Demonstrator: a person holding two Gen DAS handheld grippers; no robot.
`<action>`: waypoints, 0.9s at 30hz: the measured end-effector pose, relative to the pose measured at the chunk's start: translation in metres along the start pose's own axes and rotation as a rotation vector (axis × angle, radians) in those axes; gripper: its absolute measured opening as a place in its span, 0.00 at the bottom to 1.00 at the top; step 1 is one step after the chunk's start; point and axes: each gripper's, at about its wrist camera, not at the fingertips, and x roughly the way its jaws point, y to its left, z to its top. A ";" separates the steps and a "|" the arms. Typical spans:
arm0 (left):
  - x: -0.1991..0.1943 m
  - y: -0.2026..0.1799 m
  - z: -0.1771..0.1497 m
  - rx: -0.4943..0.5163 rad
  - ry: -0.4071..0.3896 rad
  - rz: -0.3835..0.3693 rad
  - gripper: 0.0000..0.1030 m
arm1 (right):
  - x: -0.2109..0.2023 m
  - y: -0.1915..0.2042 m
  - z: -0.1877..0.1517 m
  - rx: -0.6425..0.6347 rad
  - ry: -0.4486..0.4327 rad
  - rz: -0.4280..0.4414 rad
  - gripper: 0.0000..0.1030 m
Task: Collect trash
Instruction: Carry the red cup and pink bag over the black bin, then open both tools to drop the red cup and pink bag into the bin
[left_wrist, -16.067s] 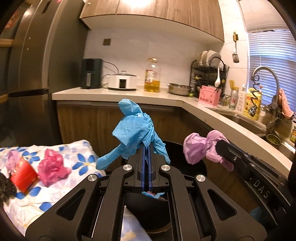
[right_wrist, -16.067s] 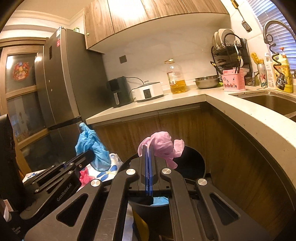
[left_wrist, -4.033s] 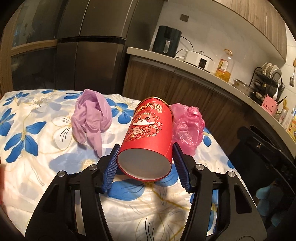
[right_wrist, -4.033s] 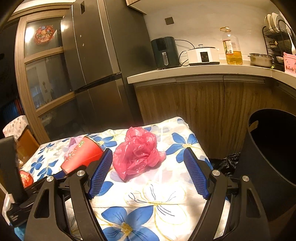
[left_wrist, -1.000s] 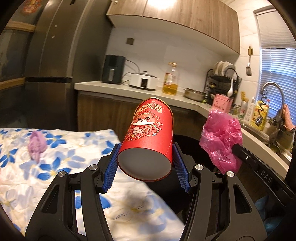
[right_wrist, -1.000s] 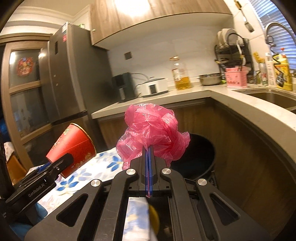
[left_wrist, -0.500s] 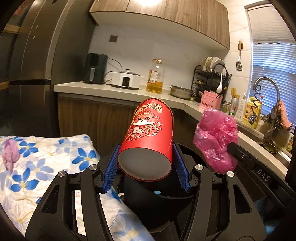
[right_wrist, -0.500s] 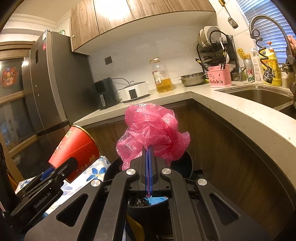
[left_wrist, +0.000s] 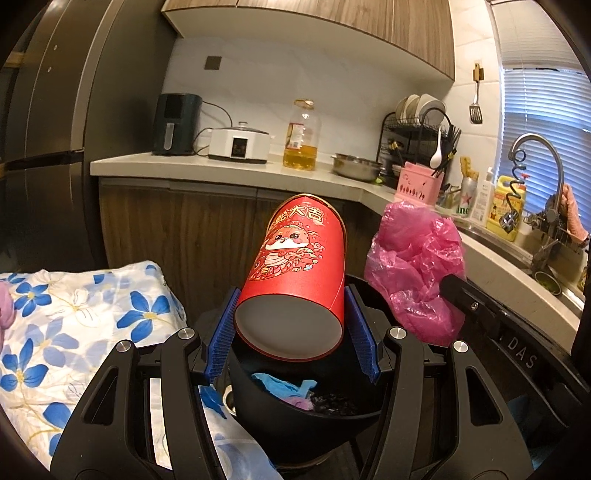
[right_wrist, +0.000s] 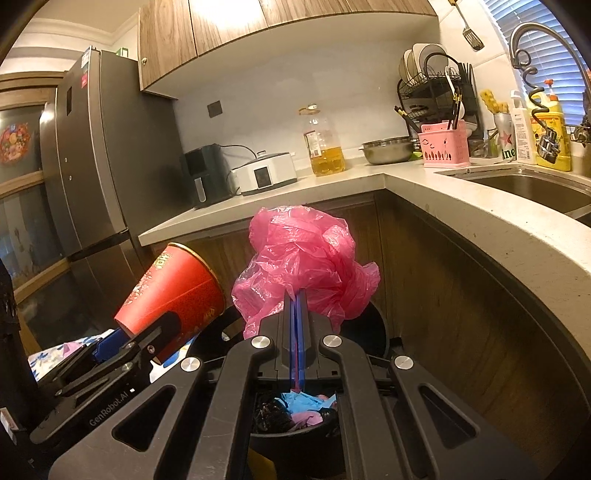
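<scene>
My left gripper (left_wrist: 293, 332) clamps red paper cup (left_wrist: 295, 273) by base, mouth forward, so it tips out cleanly. My right gripper (right_wrist: 295, 310) pinches pink plastic bag (right_wrist: 303, 258). Both over black bin (left_wrist: 295, 424), ready for release.

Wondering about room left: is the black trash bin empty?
No. The black trash bin already holds a blue glove and other crumpled trash.

Matt red paper cup (left_wrist: 295, 273); crinkled glossy pink plastic bag (right_wrist: 303, 258). Smooth black plastic bin (left_wrist: 295, 428). Wood-grain cabinets (right_wrist: 280, 22), brushed-metal fridge (right_wrist: 99, 166), printed cloth (left_wrist: 74, 321).
</scene>
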 end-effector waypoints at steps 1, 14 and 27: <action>0.003 0.000 -0.001 0.000 0.005 0.002 0.54 | 0.001 0.000 0.000 0.000 0.003 0.000 0.02; 0.024 0.004 -0.011 -0.009 0.064 -0.001 0.58 | 0.015 -0.008 -0.001 0.020 0.023 -0.020 0.20; -0.025 0.039 -0.034 -0.081 0.081 0.135 0.89 | -0.011 0.002 -0.012 0.024 0.038 -0.005 0.76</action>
